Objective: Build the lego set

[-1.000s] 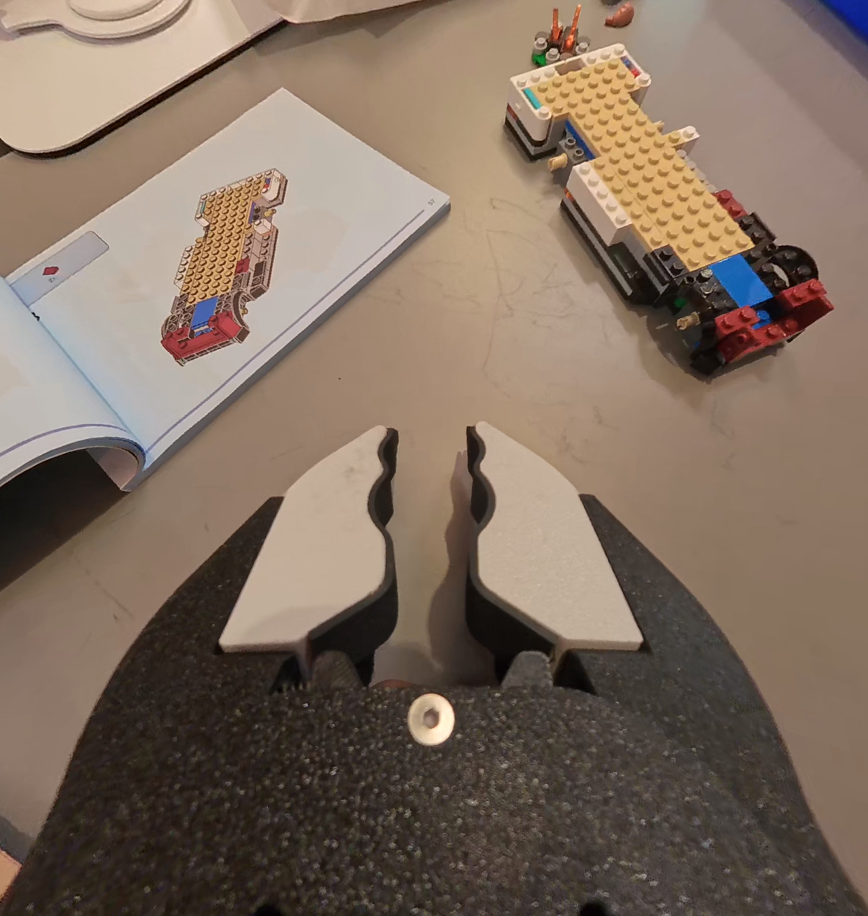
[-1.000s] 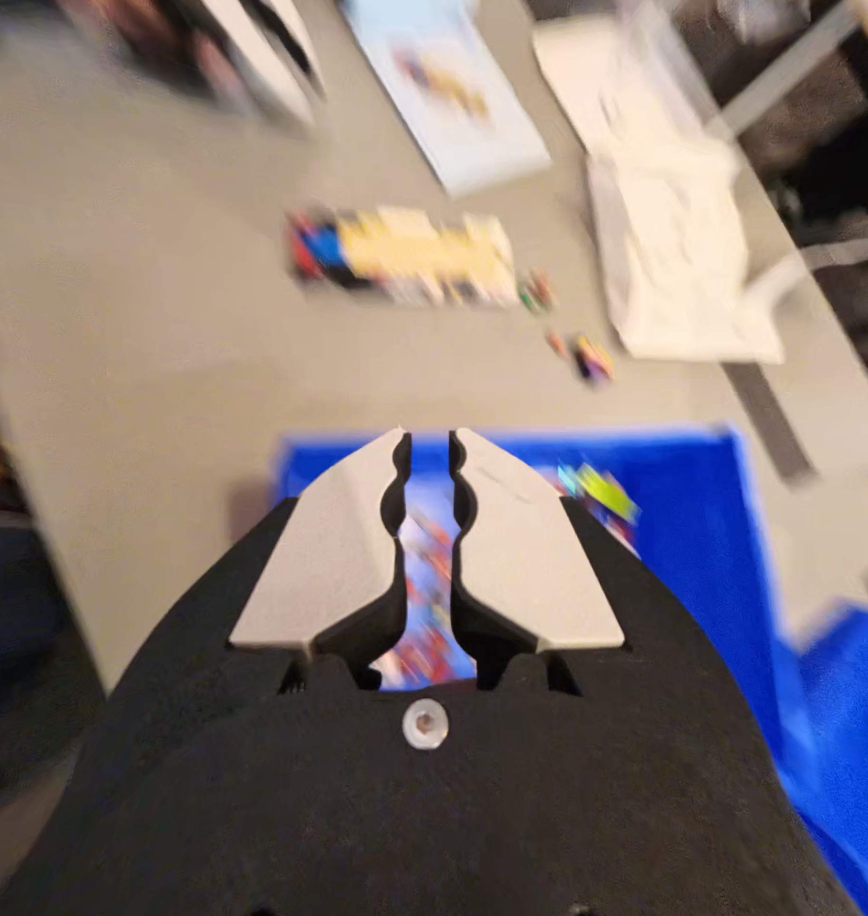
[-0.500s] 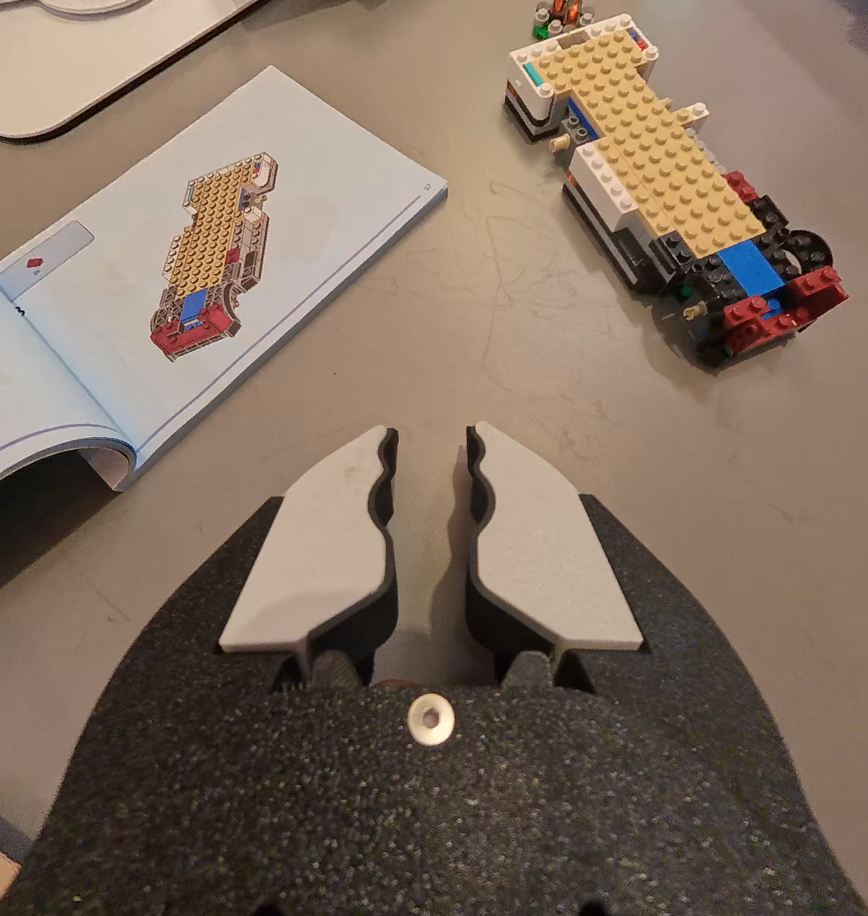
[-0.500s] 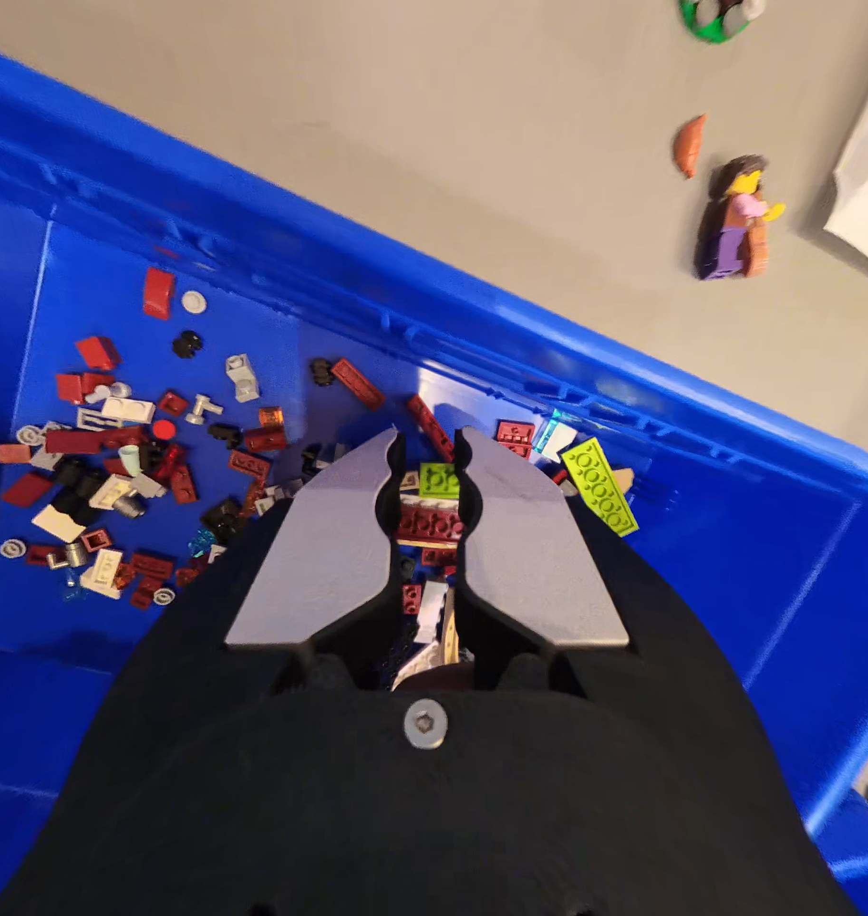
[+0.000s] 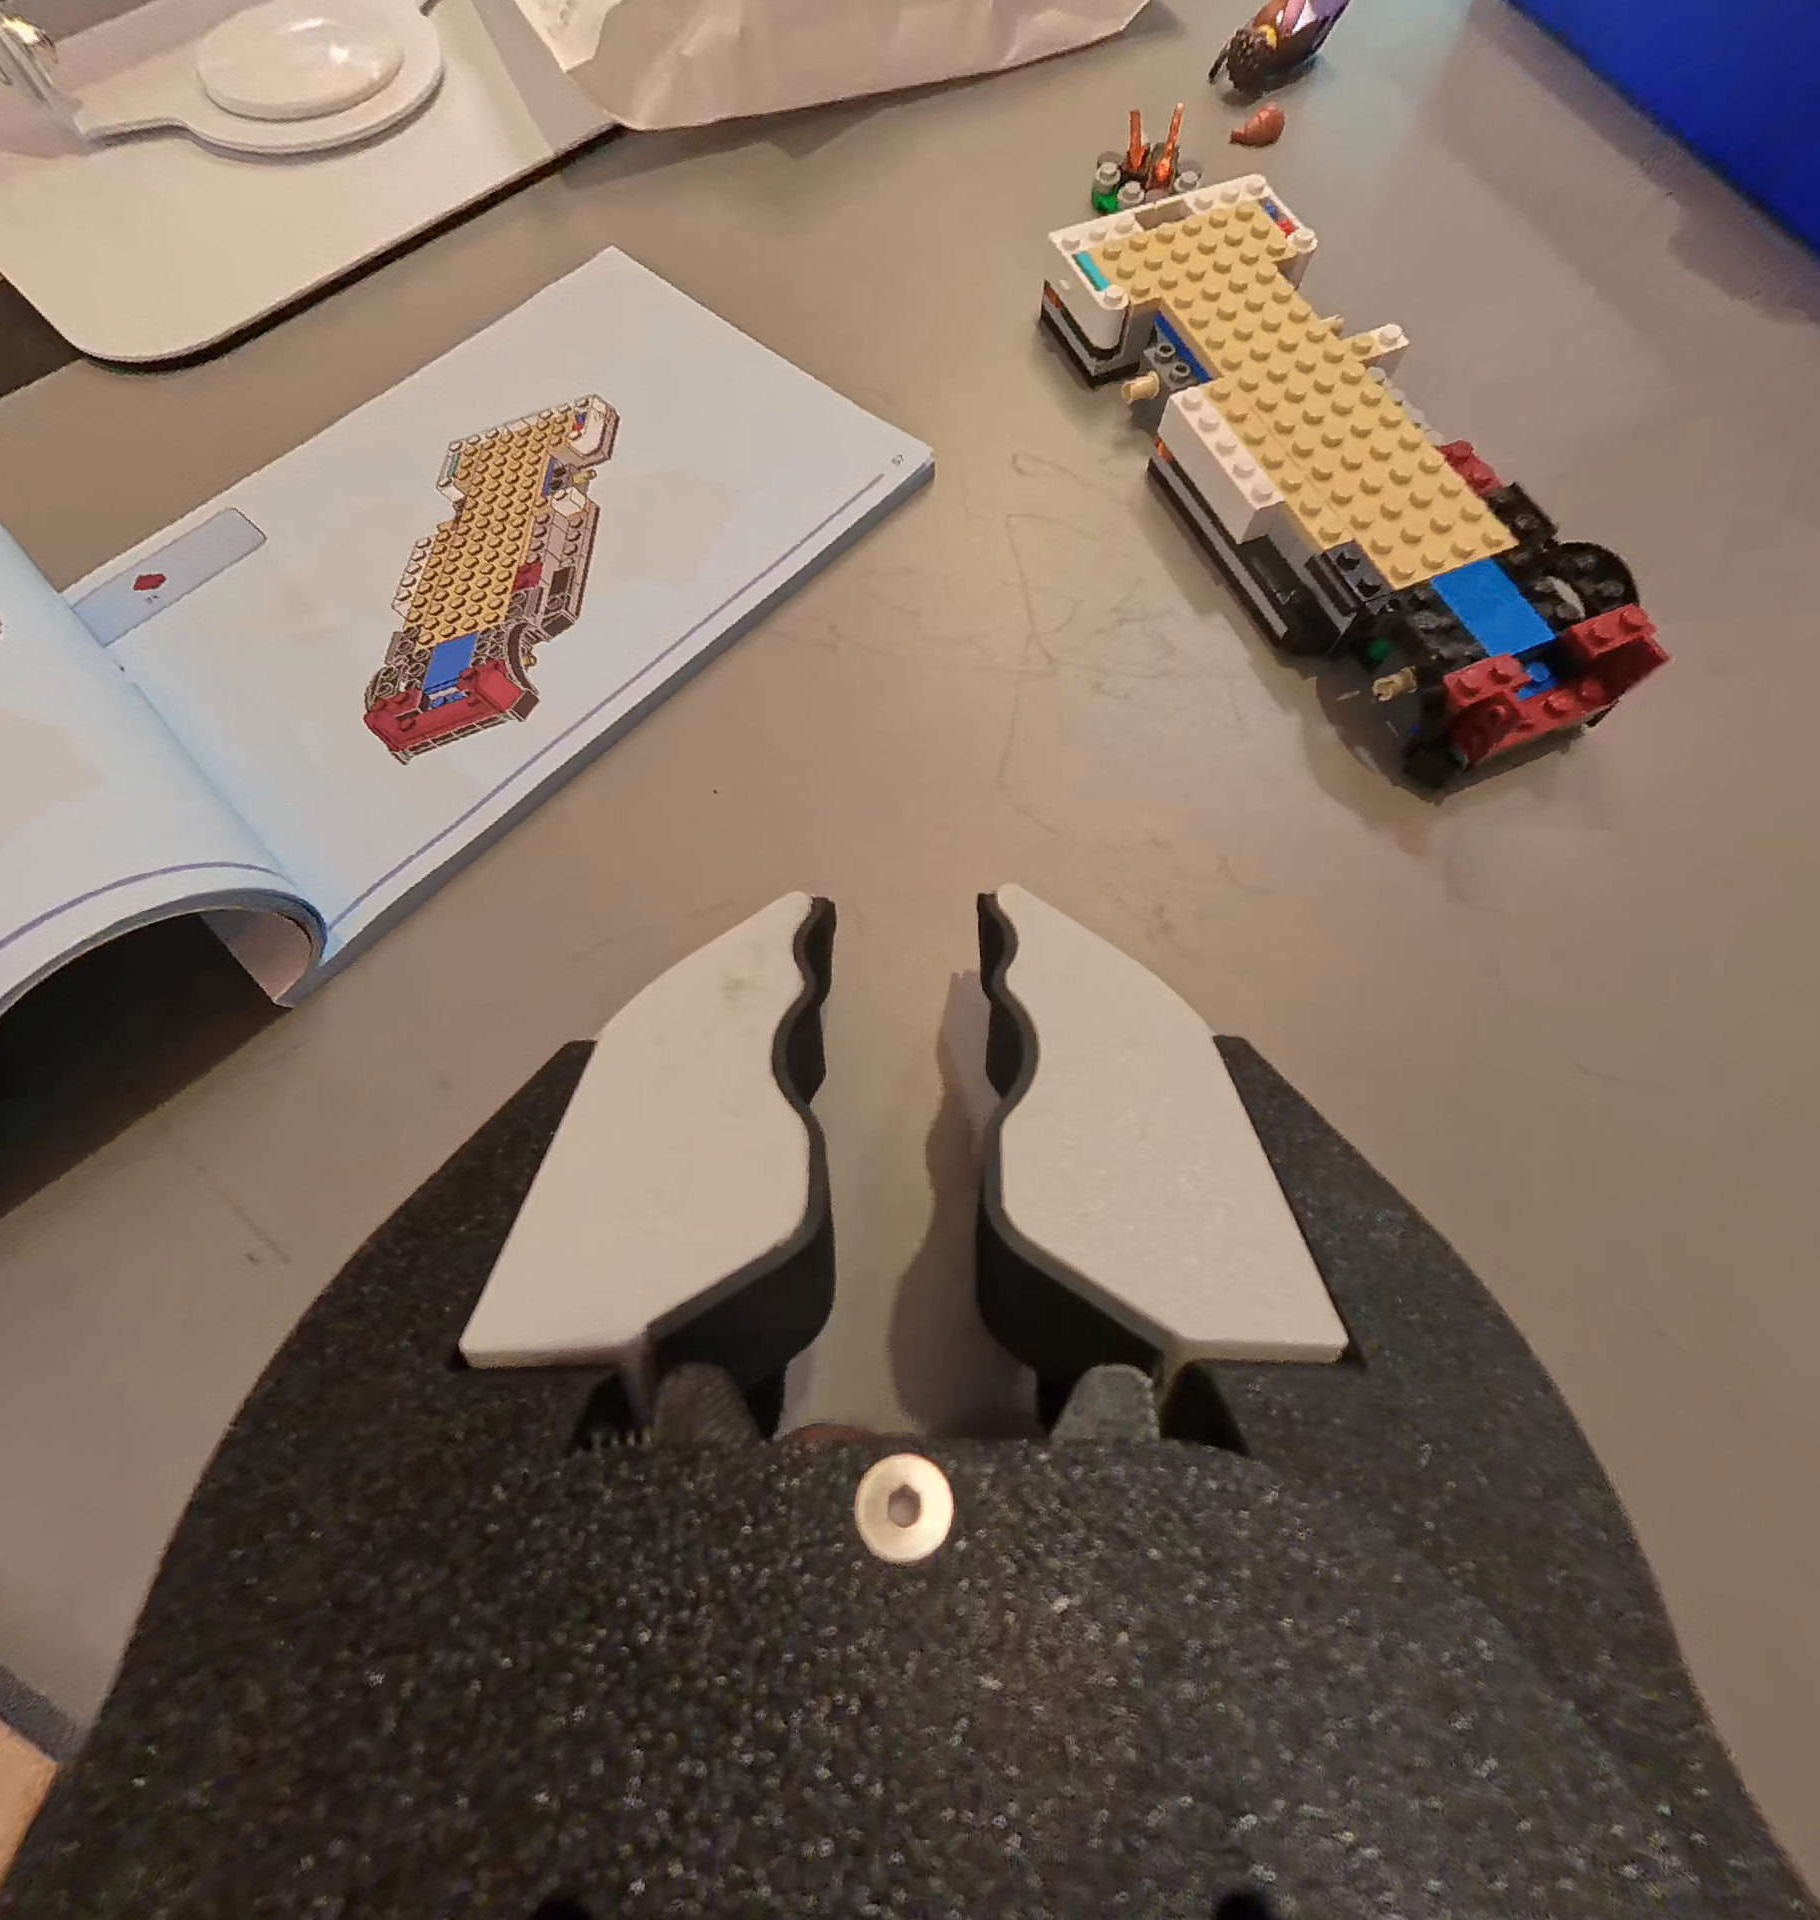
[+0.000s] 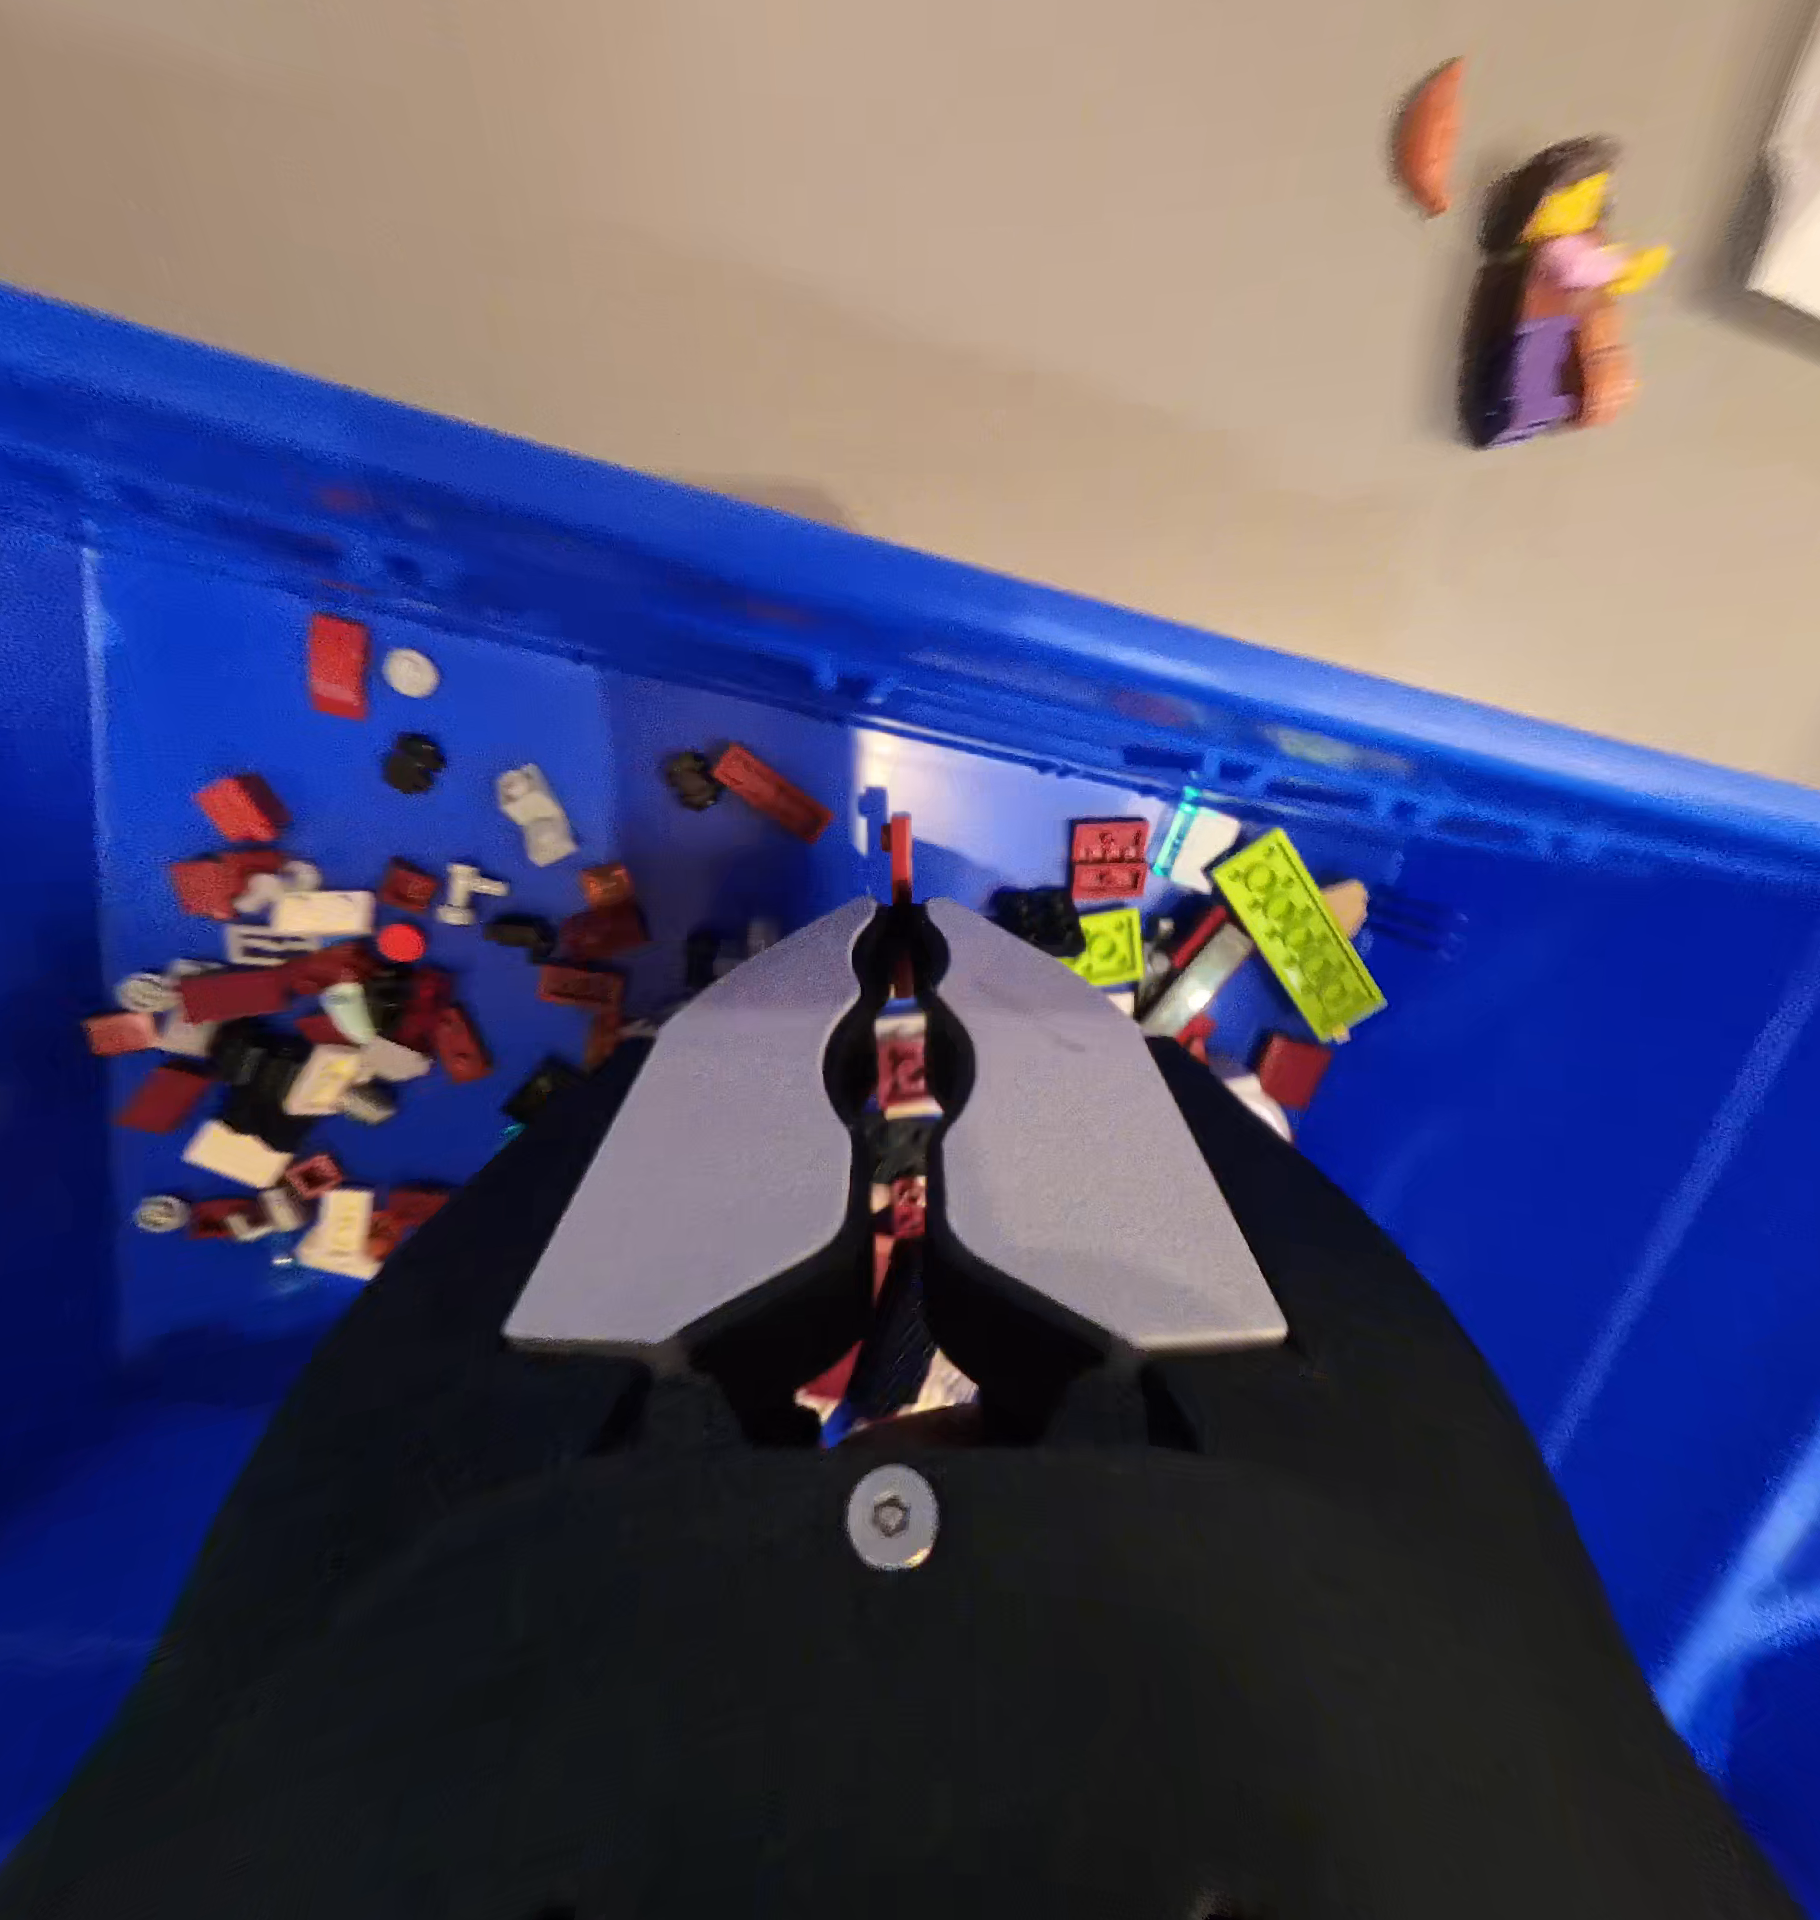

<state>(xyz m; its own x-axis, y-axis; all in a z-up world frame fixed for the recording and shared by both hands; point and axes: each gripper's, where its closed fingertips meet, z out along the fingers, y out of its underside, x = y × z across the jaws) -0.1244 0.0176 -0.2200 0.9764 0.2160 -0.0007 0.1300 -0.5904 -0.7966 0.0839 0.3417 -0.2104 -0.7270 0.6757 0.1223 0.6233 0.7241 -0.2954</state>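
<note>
The right gripper [image 6: 898, 914] has its fingertips pinched on a thin red plastic plate [image 6: 898, 857], held edge-on, its far end sticking out over the blue plastic bin [image 6: 989, 665] of loose bricks. So little of the plate is gripped that it could likely twist or slip back into the pile. The left gripper [image 5: 906, 914] hovers with its fingers parted and nothing between them, above the scratched grey tabletop [image 5: 989, 623]. The open pale-blue instruction booklet [image 5: 490, 582] lies far left, the tan-topped brick vehicle [image 5: 1311, 457] far right.

Left tool [image 5: 905, 914] open over table [image 5: 989, 727], btwn booklet [image 5: 573, 540] & brick model [image 5: 1321, 478].
</note>
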